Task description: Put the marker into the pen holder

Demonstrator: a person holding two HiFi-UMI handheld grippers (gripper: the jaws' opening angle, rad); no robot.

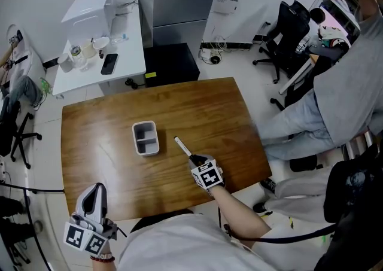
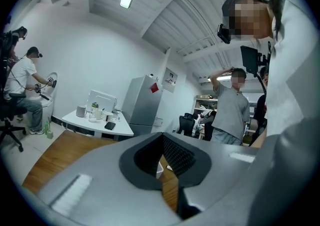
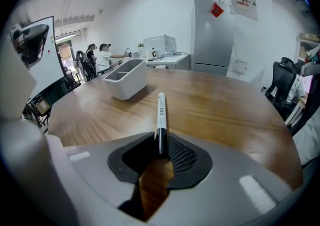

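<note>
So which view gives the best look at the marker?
Right gripper view: the marker runs up the centre, black end gripped by the right gripper, white barrel visible. Head view shows it small, from above; left gripper view doesn't show it clearly.

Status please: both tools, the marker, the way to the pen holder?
Right tool shut on marker, at its black end. Left tool empty, jaws nearly together. Pen holder upright, nothing between it and marker.
</note>
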